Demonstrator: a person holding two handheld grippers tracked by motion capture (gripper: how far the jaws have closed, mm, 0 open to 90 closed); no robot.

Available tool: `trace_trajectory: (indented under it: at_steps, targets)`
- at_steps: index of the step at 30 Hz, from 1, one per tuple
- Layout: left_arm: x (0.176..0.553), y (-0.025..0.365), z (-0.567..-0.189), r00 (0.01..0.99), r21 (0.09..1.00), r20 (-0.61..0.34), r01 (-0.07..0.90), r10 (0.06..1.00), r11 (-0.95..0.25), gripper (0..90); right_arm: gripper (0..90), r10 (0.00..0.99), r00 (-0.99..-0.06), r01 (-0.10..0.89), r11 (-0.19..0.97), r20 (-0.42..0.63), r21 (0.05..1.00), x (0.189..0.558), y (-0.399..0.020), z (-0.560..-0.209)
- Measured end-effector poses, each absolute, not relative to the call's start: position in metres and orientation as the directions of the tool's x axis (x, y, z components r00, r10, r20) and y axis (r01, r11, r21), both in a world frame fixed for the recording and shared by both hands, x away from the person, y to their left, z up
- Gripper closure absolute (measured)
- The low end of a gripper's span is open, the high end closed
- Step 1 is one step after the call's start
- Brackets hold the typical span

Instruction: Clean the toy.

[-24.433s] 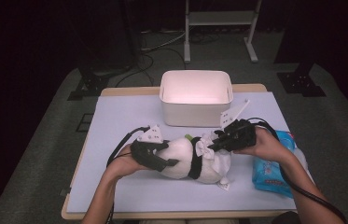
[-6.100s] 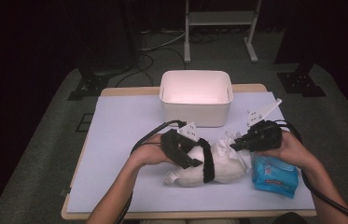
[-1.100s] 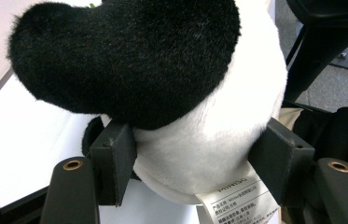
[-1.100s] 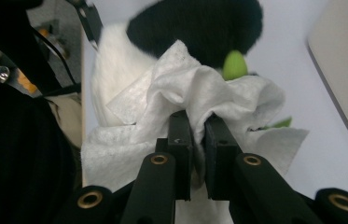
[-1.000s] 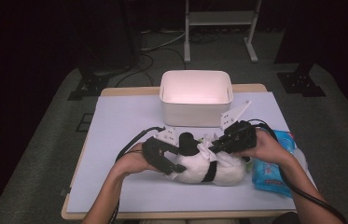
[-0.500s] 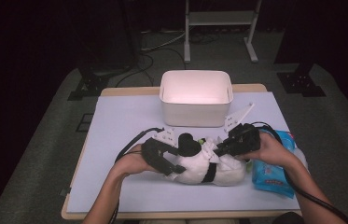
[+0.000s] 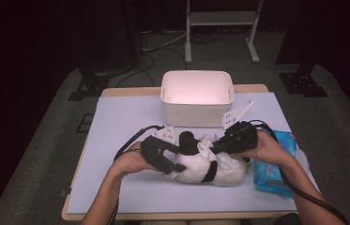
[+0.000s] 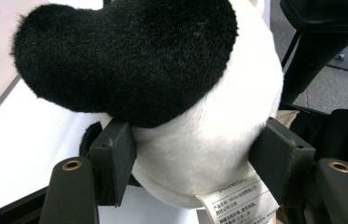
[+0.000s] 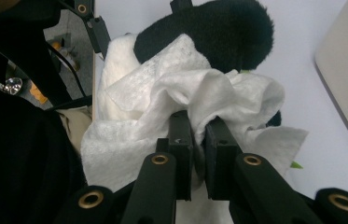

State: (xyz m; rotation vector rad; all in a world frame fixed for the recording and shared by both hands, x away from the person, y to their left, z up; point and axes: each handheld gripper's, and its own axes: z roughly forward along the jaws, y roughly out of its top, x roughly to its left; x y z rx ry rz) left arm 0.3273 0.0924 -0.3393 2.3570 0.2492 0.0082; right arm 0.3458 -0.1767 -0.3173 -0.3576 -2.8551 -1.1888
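Dark flooring is surrounding the pale surface [image 7: 116,117], where the left gripper [image 7: 165,161] is clamping the plush panda [image 7: 210,171] while the right gripper [image 7: 217,146], pinching a wipe [image 9: 199,93], is likely wiping the toy's head just ahead, rubbing gently next.

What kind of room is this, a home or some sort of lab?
Most likely a lab or recording studio. A lit table stands amid dark surroundings, cables trail across the floor, and a metal stand sits behind. The person cleans a panda toy using cabled handheld grippers.
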Motion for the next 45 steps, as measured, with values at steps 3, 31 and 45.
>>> trace_trajectory:
  at_steps: [3, 31, 45]
  targets:
    - [0.327, 0.095, -0.335, 0.981, 0.693, -0.058, 0.173, 0.185, -0.7, 34.7, 82.4, 0.191, -0.975, 0.212, 0.676, 0.11, 0.706, 0.347, -0.174, -0.315]
    - [0.326, 0.081, -0.363, 0.978, 0.718, -0.125, 0.206, 0.168, -0.665, 11.1, 82.9, 0.253, -0.96, 0.264, 0.691, 0.118, 0.673, 0.331, -0.217, -0.337]
    - [0.328, 0.077, -0.35, 0.978, 0.737, -0.074, 0.186, 0.197, -0.649, 33.2, 83.0, 0.275, -0.954, 0.28, 0.668, 0.122, 0.689, 0.33, -0.223, -0.337]
